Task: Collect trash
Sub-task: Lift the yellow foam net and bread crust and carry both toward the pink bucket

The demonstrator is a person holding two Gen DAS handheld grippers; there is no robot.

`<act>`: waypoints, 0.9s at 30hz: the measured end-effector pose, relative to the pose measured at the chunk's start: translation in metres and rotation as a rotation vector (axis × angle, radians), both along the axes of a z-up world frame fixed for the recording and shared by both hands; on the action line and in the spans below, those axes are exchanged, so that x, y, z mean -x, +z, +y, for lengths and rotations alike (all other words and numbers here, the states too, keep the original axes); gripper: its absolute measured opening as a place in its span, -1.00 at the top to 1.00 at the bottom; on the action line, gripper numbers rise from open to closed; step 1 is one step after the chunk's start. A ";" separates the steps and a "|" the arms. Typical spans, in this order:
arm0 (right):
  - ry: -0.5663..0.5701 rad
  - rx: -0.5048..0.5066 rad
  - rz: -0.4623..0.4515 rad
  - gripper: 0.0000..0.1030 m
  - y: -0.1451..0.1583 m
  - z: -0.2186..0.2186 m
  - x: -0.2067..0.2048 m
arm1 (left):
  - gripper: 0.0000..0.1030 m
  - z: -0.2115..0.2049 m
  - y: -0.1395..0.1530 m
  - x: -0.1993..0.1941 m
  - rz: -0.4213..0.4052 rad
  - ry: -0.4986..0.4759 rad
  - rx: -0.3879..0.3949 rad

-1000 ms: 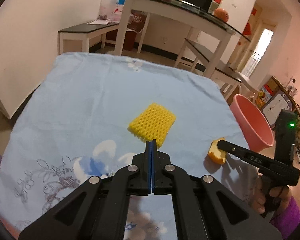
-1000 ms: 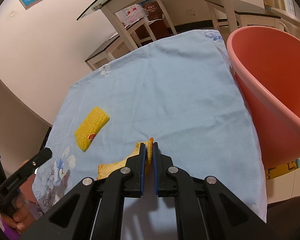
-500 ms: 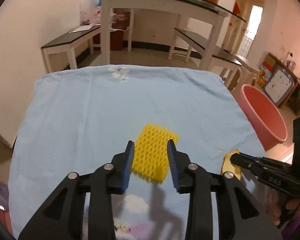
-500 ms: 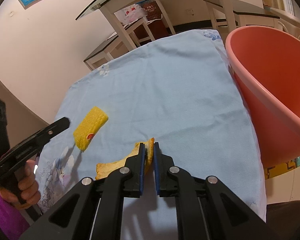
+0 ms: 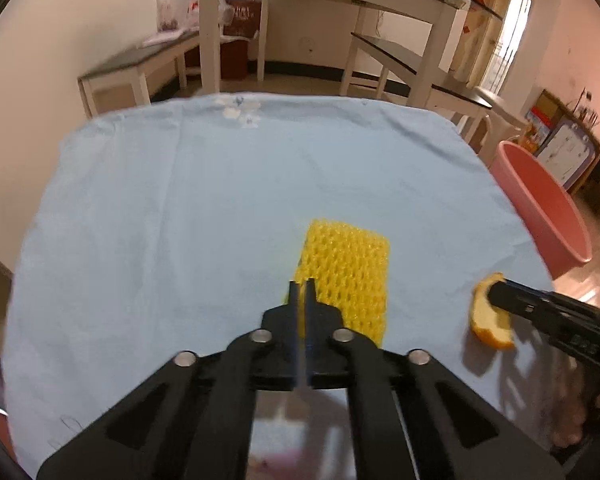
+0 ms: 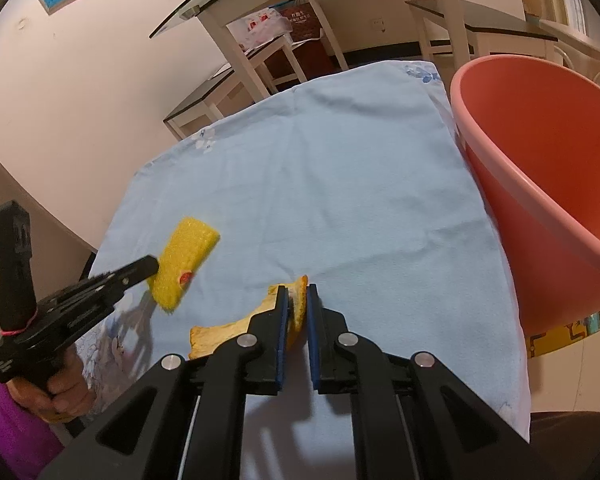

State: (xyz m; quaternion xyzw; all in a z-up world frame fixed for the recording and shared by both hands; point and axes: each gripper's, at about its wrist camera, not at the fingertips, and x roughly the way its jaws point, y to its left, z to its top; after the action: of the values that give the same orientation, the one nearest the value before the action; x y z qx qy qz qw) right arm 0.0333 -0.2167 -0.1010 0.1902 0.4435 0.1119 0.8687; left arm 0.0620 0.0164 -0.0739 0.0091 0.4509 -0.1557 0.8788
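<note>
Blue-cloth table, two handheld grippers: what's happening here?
A person is clearing trash off the blue cloth with a gripper in each hand. The right gripper is shut on an orange peel that rests on the cloth, beside the pink basin. The left gripper has just snapped closed at the near edge of the yellow foam net; it looks shut on a corner, though the view does not settle that. Nothing shows in the basin yet.

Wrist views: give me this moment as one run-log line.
left tool: shut at net edge, grip unclear | right tool: shut on peel | basin: beside cloth
</note>
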 end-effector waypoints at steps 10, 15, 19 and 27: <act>0.050 -0.001 -0.065 0.91 0.008 0.007 0.005 | 1.00 0.016 0.032 0.037 -0.088 0.053 0.100; 0.065 0.001 -0.104 0.91 0.014 0.010 0.011 | 1.00 0.026 0.042 0.039 -0.123 0.088 0.160; 0.068 -0.002 -0.114 0.91 0.014 0.009 0.013 | 0.90 0.022 0.032 0.024 -0.053 0.102 0.147; 0.071 -0.024 -0.115 0.91 0.015 0.007 0.013 | 0.33 0.002 0.002 0.012 0.054 0.096 0.100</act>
State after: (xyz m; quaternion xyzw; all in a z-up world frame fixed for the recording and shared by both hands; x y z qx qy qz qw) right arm 0.0200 -0.2094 -0.0865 0.1781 0.3980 0.1588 0.8858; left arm 0.0500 0.0185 -0.0720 -0.0606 0.4661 -0.1362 0.8721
